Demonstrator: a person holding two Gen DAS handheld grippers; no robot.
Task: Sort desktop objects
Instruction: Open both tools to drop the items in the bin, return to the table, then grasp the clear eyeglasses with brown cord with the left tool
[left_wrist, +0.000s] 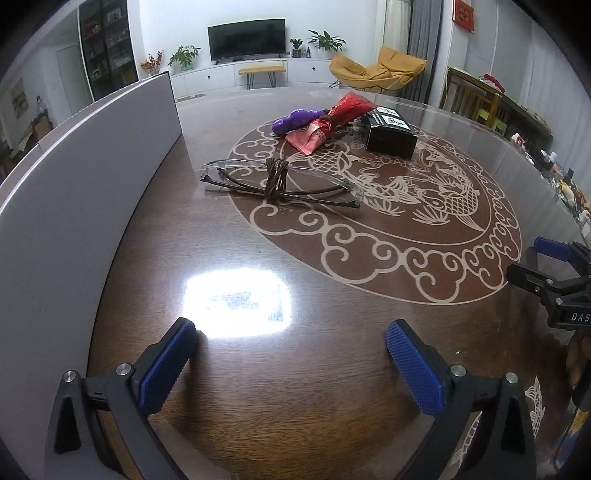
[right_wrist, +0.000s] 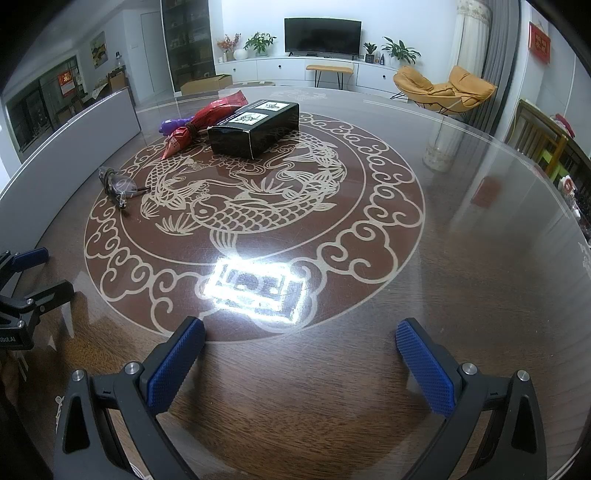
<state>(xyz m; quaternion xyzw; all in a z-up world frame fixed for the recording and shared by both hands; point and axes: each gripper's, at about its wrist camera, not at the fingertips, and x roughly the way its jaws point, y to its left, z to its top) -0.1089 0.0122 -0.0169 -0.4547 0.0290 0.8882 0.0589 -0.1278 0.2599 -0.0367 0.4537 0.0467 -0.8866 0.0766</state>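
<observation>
Both tongs hover low over the near edge of the worktop (left_wrist: 332, 387), and nothing is picked yet. The left tongs (left_wrist: 291, 363) stand spread wide with only bare wood between the blue pads. The right tongs (right_wrist: 301, 363) are spread just as wide, also empty, over the glare patch.

The things to sort lie toward the far side. The folded glasses (left_wrist: 280, 181), with a brown cord wrapped round the middle, sit nearest, close to the grey box (left_wrist: 74, 206) that runs along the left edge. Behind them, in a loose heap nearer the far edge: the purple toy (left_wrist: 295, 120), the pink sachet (left_wrist: 314, 138) and the red packet (left_wrist: 349, 107), touching or overlapping one another. Just beside those stands the black carton (right_wrist: 255, 127).

The glasses look like the natural first pick for the left tongs, being closest and clear of the pile. They are thin, so I'd come in low and pinch at the corded middle, where the bundle is thickest, rather than at a lens. Closing gently matters: the clear frame could slide on this glossy surface. The right tongs seem better placed for the carton, gripped across its narrow side.
</observation>
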